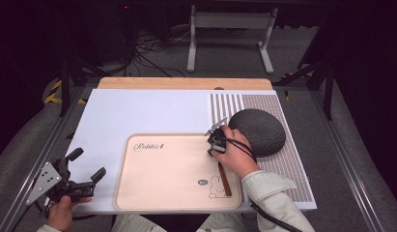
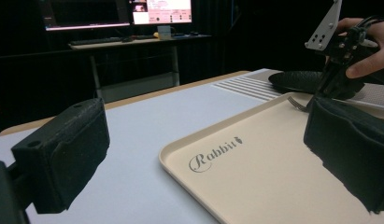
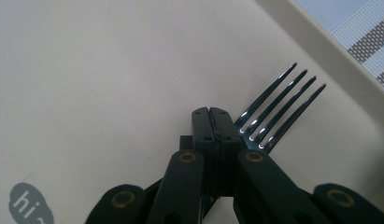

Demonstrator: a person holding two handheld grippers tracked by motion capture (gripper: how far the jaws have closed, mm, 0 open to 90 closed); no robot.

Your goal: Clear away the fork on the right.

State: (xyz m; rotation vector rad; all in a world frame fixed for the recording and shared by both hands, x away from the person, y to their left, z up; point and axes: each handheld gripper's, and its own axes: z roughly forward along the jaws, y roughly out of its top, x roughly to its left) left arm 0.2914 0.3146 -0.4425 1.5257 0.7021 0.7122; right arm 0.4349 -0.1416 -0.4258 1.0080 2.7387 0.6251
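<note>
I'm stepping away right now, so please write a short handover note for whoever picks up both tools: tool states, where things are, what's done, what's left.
Right tool: over the tray's right part, jaws closed together beside the fork. Whether they pinch the fork can't be told.
Left tool: open, holding nothing, at the table's left front edge, off the tray.
Fork: on the tray by its right rim, tines toward the dark round mat, brown handle toward the person.
Mat: lies on the striped placemat, right of the tray.
Done: fork is on the tray.
Left: likely confirm the fork's placement and withdraw the right tool.

Black grippers with brass-ringed screws, grey three-cornered plates, black cables; pale sleeves (image 1: 273, 193).
</note>
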